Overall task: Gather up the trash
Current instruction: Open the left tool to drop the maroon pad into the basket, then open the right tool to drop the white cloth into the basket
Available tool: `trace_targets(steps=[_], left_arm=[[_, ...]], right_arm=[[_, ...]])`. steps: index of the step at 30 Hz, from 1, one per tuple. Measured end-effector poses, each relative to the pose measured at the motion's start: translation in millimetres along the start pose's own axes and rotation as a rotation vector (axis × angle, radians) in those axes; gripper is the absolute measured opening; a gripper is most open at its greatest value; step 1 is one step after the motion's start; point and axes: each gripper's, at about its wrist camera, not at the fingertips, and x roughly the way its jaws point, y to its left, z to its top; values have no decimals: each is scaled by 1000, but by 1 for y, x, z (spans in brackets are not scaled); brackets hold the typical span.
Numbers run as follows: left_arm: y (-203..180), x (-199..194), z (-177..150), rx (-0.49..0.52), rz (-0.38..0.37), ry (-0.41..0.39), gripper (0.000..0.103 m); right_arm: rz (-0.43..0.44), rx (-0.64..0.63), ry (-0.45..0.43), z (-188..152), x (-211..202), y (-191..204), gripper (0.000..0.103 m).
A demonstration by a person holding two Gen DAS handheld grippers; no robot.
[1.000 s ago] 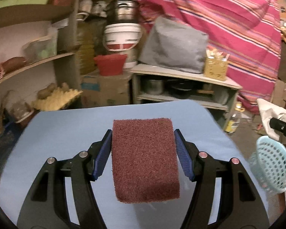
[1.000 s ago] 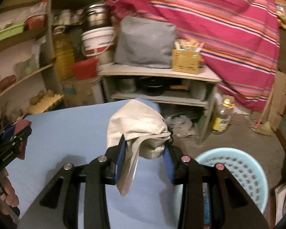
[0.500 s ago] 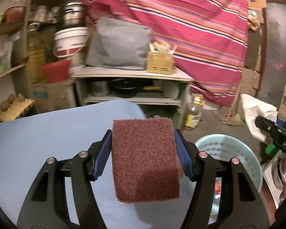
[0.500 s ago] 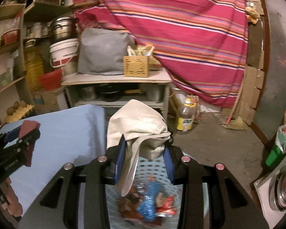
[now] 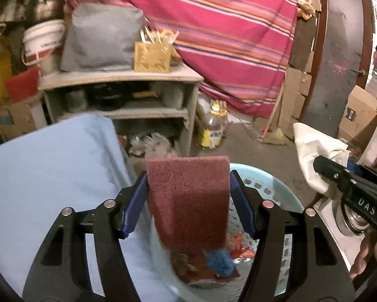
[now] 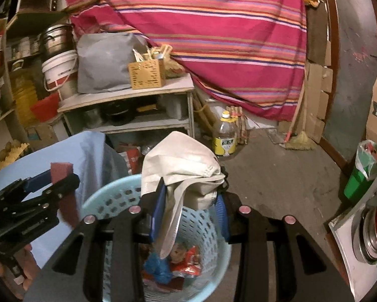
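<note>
My left gripper (image 5: pixel 188 183) is shut on a dark red scouring pad (image 5: pixel 188 201), which hangs over the near rim of a light blue perforated basket (image 5: pixel 271 191). My right gripper (image 6: pixel 191 193) is shut on a crumpled white face mask (image 6: pixel 178 156), held above the same basket (image 6: pixel 105 196). Inside the basket lie red wrappers (image 6: pixel 188 266) and a blue crumpled piece (image 6: pixel 155 266). In the left wrist view the right gripper (image 5: pixel 324 173) with the mask (image 5: pixel 314 151) shows at the right. In the right wrist view the left gripper (image 6: pixel 62 176) with the pad (image 6: pixel 60 170) shows at the left.
A table with a light blue cloth (image 5: pixel 50 176) stands left of the basket. Behind it is a low wooden shelf (image 5: pixel 123 78) with pots, a grey bag and a woven box. An oil bottle (image 6: pixel 224 136) stands on the floor, a broom (image 6: pixel 299 141) and a green bin (image 6: pixel 359 181) to the right.
Both grippers swung right, from over the blue table to above the basket, each keeping its hold. The basket and its trash have come into view under them.
</note>
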Motion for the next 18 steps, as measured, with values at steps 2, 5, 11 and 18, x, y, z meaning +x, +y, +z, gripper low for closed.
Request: trace_targets(steps=[2,5,11,18], left_arm=[[-4,8,-1,6,3,14,66],[-4,9,-2,16,48,13,86],[22,-17,-3,4,121,-18,94],[65,-83,-13,-14,239,-84,98]], right_arm=[[-3,7,17,-5,6,-6,37],[0,9,34,-10,12,-10,37],[32,6,70,-21,24,1,37],[73,-4,107,-29,35,28,68]])
